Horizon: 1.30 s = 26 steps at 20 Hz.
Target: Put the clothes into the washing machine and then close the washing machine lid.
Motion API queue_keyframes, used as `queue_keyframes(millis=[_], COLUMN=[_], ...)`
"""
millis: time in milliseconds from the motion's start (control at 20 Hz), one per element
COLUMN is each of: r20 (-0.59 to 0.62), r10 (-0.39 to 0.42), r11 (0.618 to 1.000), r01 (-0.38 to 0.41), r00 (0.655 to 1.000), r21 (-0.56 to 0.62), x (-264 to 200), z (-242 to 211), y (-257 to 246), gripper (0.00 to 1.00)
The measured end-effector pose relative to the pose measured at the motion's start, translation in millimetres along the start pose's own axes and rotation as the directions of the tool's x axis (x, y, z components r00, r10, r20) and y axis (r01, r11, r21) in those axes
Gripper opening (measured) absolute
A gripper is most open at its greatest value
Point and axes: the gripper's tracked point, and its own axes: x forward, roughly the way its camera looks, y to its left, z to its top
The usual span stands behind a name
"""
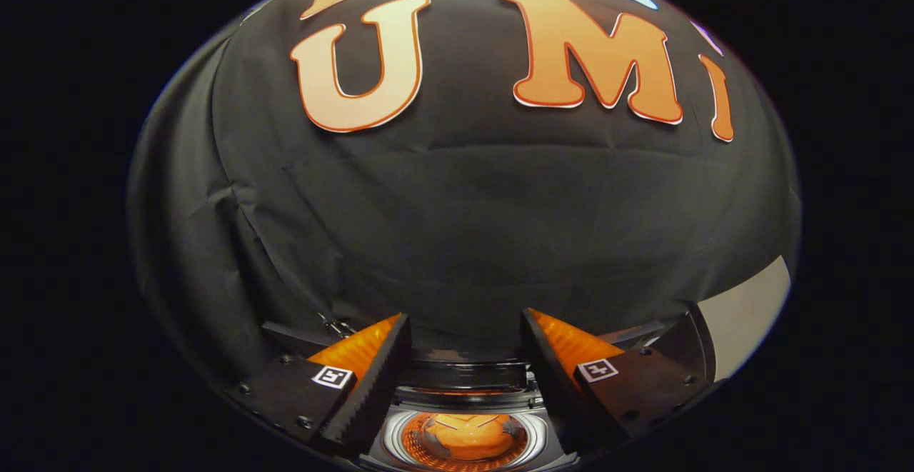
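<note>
I see the booth's black cloth wall (pixel 457 229) taking up most of what lies ahead of me, creased and hanging well beyond the fingers. Off to the right, past the right finger, there is a pale panel (pixel 746 311) at the cloth's lower corner; I cannot tell what it belongs to. Below and between the fingers sits the washing machine (pixel 464 379), seen from above with its lid off the opening, so I look straight down into the round drum (pixel 464 438), ringed by a shiny metal rim. Inside the drum lie the clothes (pixel 468 435), a bunched orange piece resting at the bottom. My hand-held gripper (pixel 464 329) is spread wide, its two fingers (pixel 371 379) well apart, with nothing between them; they hang above the opening without touching the machine.
</note>
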Motion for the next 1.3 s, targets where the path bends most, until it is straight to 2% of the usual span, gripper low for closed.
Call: queue_keyframes(millis=[300,950,1300], r20=[0.045,0.114,0.126], r10=[-0.020,-0.003,0.017], r11=[1.000,0.999,0.999], r01=[0.021,0.007,-0.011], r00=[0.999,0.993,0.992], r21=[-0.018,-0.037,-0.048], x=[-14,-70,-82], z=[-7,-46,-67], y=[0,3,4], gripper=[1.00,0.99,0.99])
